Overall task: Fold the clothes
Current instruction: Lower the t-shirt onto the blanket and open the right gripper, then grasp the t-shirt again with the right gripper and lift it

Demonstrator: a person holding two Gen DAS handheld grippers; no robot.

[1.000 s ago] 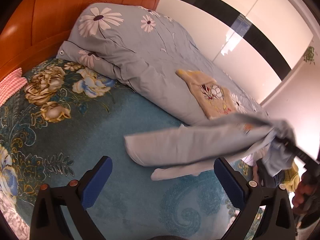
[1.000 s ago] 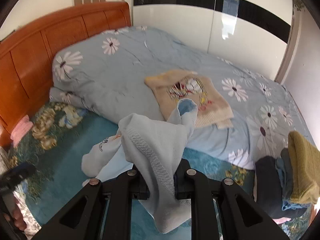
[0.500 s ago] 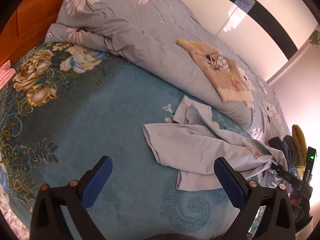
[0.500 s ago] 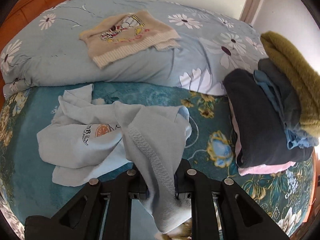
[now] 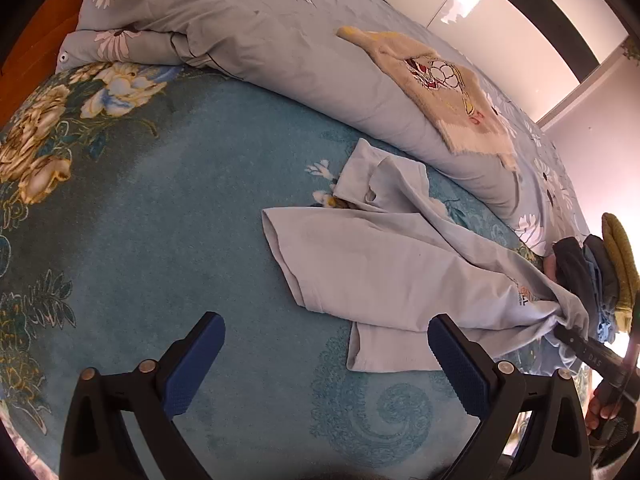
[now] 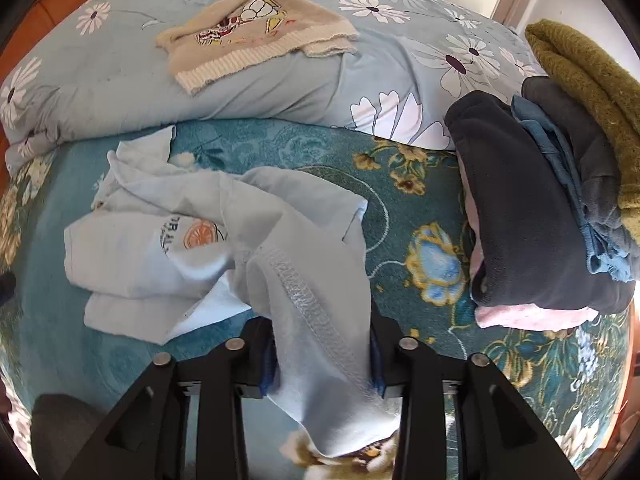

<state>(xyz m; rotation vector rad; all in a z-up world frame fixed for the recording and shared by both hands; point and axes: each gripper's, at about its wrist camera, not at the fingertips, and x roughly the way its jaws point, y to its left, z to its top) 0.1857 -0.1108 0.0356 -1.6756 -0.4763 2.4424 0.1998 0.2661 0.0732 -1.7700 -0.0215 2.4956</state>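
Observation:
A light blue T-shirt (image 5: 384, 268) with an orange print lies crumpled on the teal floral bedspread (image 5: 160, 208). In the right wrist view the shirt (image 6: 168, 248) spreads left of centre and one hemmed edge runs between my right gripper's fingers. My right gripper (image 6: 322, 354) is shut on that edge, low over the bed; it also shows at the right edge of the left wrist view (image 5: 576, 340). My left gripper (image 5: 324, 364) is open and empty, hovering just short of the shirt's near edge.
A grey-blue daisy duvet (image 5: 256, 36) is heaped along the far side, with a beige cartoon sweater (image 6: 252, 36) on it. A stack of folded dark, blue, pink and olive clothes (image 6: 552, 200) sits to the right. A wooden headboard (image 5: 28, 52) is at far left.
The right gripper swung the shirt down from the air onto the bedspread, where it now lies crumpled. Both cameras tilted down toward the bed and moved closer.

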